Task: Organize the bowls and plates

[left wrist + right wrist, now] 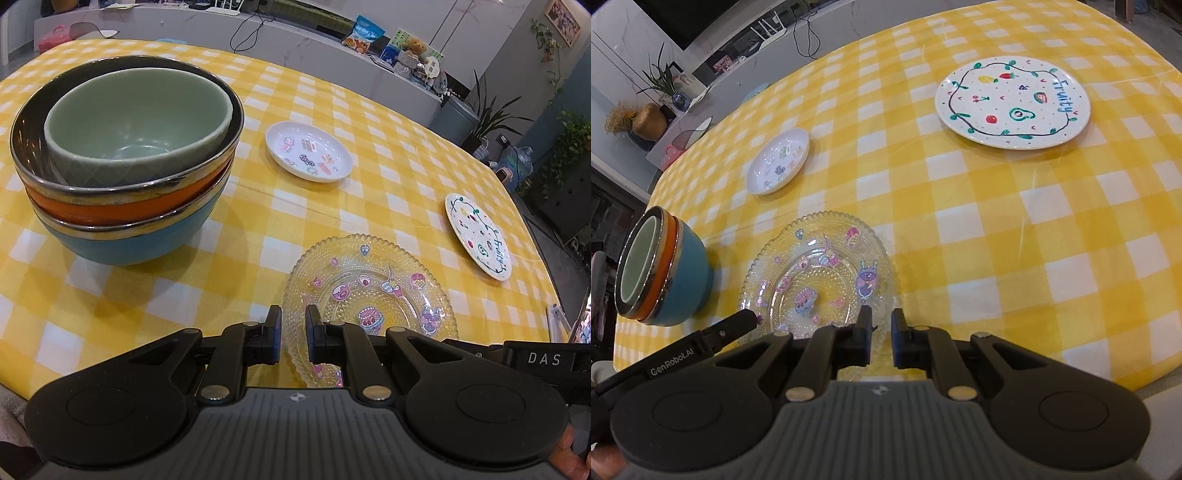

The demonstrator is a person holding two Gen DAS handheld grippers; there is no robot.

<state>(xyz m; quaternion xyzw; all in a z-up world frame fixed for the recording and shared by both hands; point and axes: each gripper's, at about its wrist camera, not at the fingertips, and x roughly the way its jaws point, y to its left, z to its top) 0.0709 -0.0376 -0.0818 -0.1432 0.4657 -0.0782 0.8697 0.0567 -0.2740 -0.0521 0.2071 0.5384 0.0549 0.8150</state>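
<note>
Two grippers low in frame, left gripper (293, 325) and right gripper (882, 326), fingers parted a little and grasping nothing, both poised over the near rim of the glass plate (816, 273). Best to slide one finger under that beaded rim, pinch firmly, lift level; slippery glass, probably. Further up, bowls already nested: green bowl (136, 122) inside orange bowl (110, 206) inside blue bowl (136, 240), at left. Beyond, small white dish (779, 160) upper left, fruit plate (1012, 103) upper right, well apart on the checked cloth (1015, 236). Likely stack largest plate lowest.
</note>
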